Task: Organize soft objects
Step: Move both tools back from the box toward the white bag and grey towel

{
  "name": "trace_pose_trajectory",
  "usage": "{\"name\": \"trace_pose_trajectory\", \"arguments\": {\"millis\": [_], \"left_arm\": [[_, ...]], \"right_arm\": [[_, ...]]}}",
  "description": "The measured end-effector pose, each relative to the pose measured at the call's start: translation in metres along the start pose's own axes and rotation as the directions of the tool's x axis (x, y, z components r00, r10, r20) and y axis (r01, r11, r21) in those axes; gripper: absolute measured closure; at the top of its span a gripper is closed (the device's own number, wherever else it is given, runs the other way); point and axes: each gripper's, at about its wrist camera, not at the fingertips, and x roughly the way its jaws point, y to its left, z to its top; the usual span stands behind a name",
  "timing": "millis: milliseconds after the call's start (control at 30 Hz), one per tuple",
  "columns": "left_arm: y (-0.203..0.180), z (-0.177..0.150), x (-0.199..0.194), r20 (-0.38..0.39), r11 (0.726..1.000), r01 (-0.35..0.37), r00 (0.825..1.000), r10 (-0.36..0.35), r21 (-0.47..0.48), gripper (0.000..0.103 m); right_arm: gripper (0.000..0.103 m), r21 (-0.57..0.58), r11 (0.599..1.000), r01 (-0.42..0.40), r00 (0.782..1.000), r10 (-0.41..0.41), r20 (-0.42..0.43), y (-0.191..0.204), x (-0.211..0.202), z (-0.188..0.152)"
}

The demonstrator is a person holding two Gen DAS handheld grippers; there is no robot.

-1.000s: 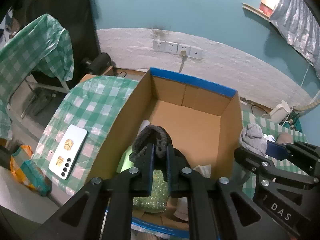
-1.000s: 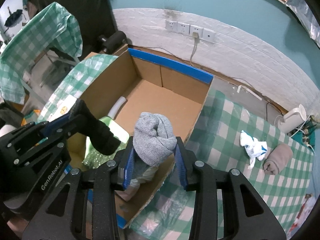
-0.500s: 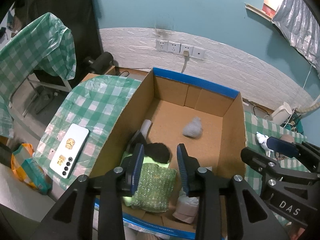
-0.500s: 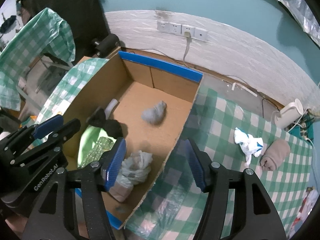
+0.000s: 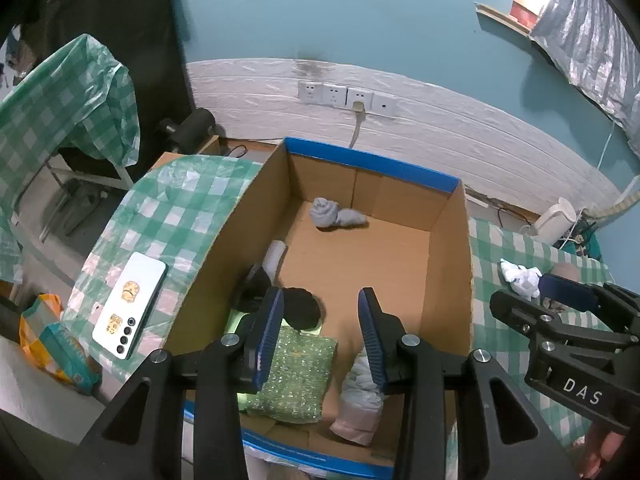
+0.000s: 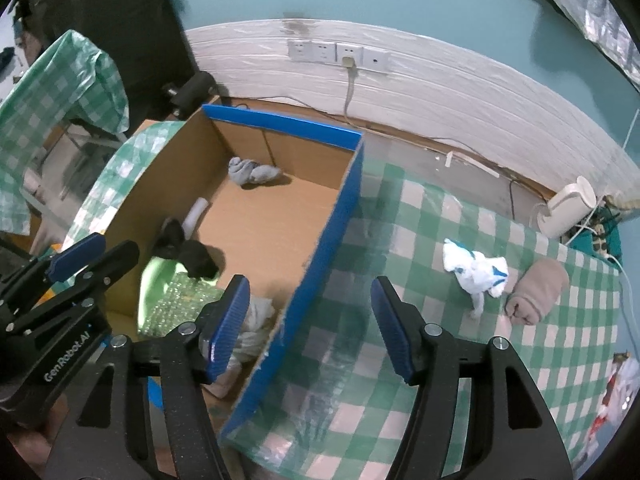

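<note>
An open cardboard box (image 5: 450, 240) with a blue rim stands on the green checked table. Inside lie a grey rolled sock (image 5: 334, 214) at the far wall, a black sock (image 5: 302, 312) on a green sparkly cloth (image 5: 296, 376), and a pale bundle (image 5: 360, 396) near the front. My left gripper (image 5: 320, 324) hangs over the box's near end, jaws opening, nothing between them. My right gripper (image 6: 310, 312) straddles the box's right wall (image 6: 332, 232), jaws opening and empty. A white-and-blue cloth (image 6: 476, 272) and a brown rolled sock (image 6: 536, 292) lie on the table to the right.
A white phone (image 5: 130, 310) lies on the cloth left of the box. An orange and teal bag (image 5: 52, 344) sits below the table's left edge. A white appliance (image 6: 568, 208) with cables stands at the far right corner. A cloth-draped chair (image 5: 60, 100) is at far left.
Both grippers opened. The black sock dropped from the left one onto the green cloth; the grey sock left the right one and came to rest at the box's far wall. The right gripper shifted right.
</note>
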Motion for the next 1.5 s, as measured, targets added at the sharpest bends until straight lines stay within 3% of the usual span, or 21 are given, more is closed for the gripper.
{"name": "trace_pose_trajectory", "arguments": {"millis": [200,333,567,800,1500], "left_arm": [[-0.007,0.0,-0.001,0.0,1.0,0.007,1.0,-0.007,0.008,0.062],[-0.015,0.0,-0.004,0.007,1.0,0.014,1.0,-0.014,0.022,0.05],[-0.031,-0.002,-0.005,0.013,0.999,0.012,1.0,-0.013,0.05,0.048],[-0.054,-0.003,-0.011,0.032,0.995,0.008,0.999,-0.011,0.095,0.029],[-0.119,-0.016,-0.016,0.028,0.973,-0.001,1.0,-0.006,0.23,0.026]], "right_arm": [[0.036,0.029,0.999,0.017,1.0,-0.017,-0.001,-0.014,-0.003,-0.004],[0.036,0.046,0.999,0.024,1.0,-0.025,0.004,-0.022,-0.007,-0.007],[0.035,0.084,0.995,0.051,0.999,-0.051,0.004,-0.044,-0.013,-0.016],[0.035,0.134,0.988,0.07,0.997,-0.072,0.006,-0.071,-0.021,-0.025],[0.034,0.25,0.962,0.107,0.993,-0.114,0.014,-0.134,-0.045,-0.055]]}}
